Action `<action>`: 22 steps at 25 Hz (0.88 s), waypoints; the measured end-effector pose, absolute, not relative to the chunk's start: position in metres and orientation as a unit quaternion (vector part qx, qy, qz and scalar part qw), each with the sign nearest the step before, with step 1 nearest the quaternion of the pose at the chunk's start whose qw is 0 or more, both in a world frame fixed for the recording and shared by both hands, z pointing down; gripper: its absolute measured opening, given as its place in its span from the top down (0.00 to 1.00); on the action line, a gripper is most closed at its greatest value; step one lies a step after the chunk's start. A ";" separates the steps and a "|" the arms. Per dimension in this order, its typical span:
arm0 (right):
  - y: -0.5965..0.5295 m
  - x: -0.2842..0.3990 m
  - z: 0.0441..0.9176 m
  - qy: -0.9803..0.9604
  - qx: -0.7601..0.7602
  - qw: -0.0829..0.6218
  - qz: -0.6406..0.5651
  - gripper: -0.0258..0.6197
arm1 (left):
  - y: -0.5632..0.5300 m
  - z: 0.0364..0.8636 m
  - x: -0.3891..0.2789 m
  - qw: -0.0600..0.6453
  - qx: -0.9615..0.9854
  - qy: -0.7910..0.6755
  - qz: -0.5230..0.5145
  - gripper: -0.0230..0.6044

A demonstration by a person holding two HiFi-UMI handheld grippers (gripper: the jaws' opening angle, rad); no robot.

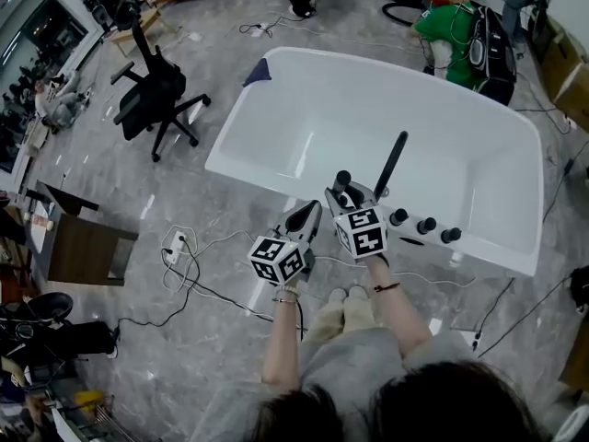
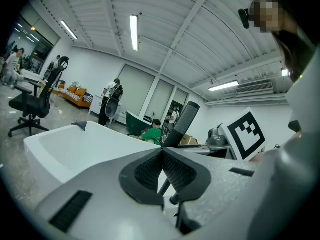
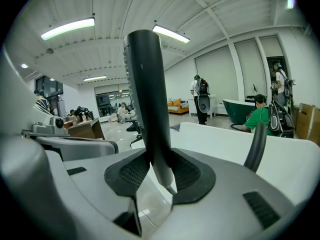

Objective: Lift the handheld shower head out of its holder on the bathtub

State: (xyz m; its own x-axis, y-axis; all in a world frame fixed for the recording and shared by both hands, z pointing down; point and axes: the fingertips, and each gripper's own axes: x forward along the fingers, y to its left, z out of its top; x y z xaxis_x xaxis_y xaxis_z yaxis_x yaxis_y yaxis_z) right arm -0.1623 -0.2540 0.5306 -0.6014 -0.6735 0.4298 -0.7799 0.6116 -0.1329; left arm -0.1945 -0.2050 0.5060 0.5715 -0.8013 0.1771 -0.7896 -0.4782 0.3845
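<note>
A dark stick-shaped shower head (image 3: 145,94) stands upright between the pads of my right gripper (image 3: 157,161). The pads are shut on its tapered lower end. In the left gripper view the same shower head (image 2: 186,120) rises just beyond my left gripper (image 2: 160,151), whose pads meet at the tips with nothing between them. In the head view both grippers hang side by side over the near rim of the white bathtub (image 1: 304,118), my left gripper (image 1: 316,207) to the left of my right gripper (image 1: 354,194). The holder is hidden.
A slim black bar (image 1: 391,164) rises from the rim just right of my right gripper. Three black knobs (image 1: 426,225) stand on the rim further right. An office chair (image 1: 152,99), floor cables (image 1: 184,270), a dark desk (image 1: 83,247) and a person in green (image 1: 451,26) surround the tub.
</note>
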 end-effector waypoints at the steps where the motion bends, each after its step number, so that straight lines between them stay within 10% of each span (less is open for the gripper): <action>1: -0.252 -0.162 0.527 -0.883 0.410 0.170 0.154 0.76 | -0.203 0.503 -0.195 0.214 0.860 -0.463 -0.014 0.95; 22: -0.223 -0.166 0.442 -0.909 0.378 0.133 0.114 0.76 | -0.183 0.418 -0.208 0.131 0.880 -0.456 -0.022 0.95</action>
